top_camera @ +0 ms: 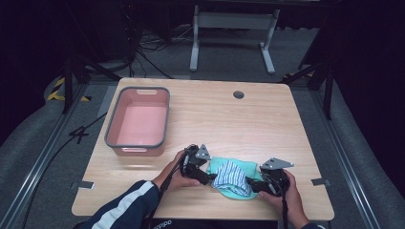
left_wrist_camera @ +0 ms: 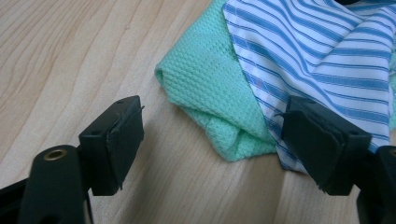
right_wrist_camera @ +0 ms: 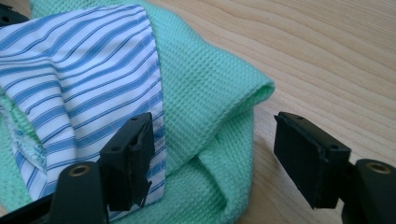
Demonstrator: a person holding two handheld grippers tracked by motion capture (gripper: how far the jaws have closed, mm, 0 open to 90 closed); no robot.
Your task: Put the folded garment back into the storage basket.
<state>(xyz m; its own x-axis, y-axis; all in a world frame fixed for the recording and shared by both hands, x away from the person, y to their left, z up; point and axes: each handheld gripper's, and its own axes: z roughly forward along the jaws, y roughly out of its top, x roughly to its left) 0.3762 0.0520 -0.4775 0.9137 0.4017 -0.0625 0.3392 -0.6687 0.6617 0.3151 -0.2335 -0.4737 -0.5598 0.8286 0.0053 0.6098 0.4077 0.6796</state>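
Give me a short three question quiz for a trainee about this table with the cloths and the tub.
1. True or false: the striped cloth lies on top of the green cloth.
2. Is the left hand-held gripper open or shut?
3. Where is the pink tub: A) on the table's left, B) on the floor, C) on the cloths?

Key: 1 true. 2 open, like the right hand-held gripper. 3 A.

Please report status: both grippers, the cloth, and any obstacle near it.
Left gripper open at green cloth's folded corner. Right gripper open at the opposite fold. Striped cloth lies on top. Pink bin stands apart; no obstacle.
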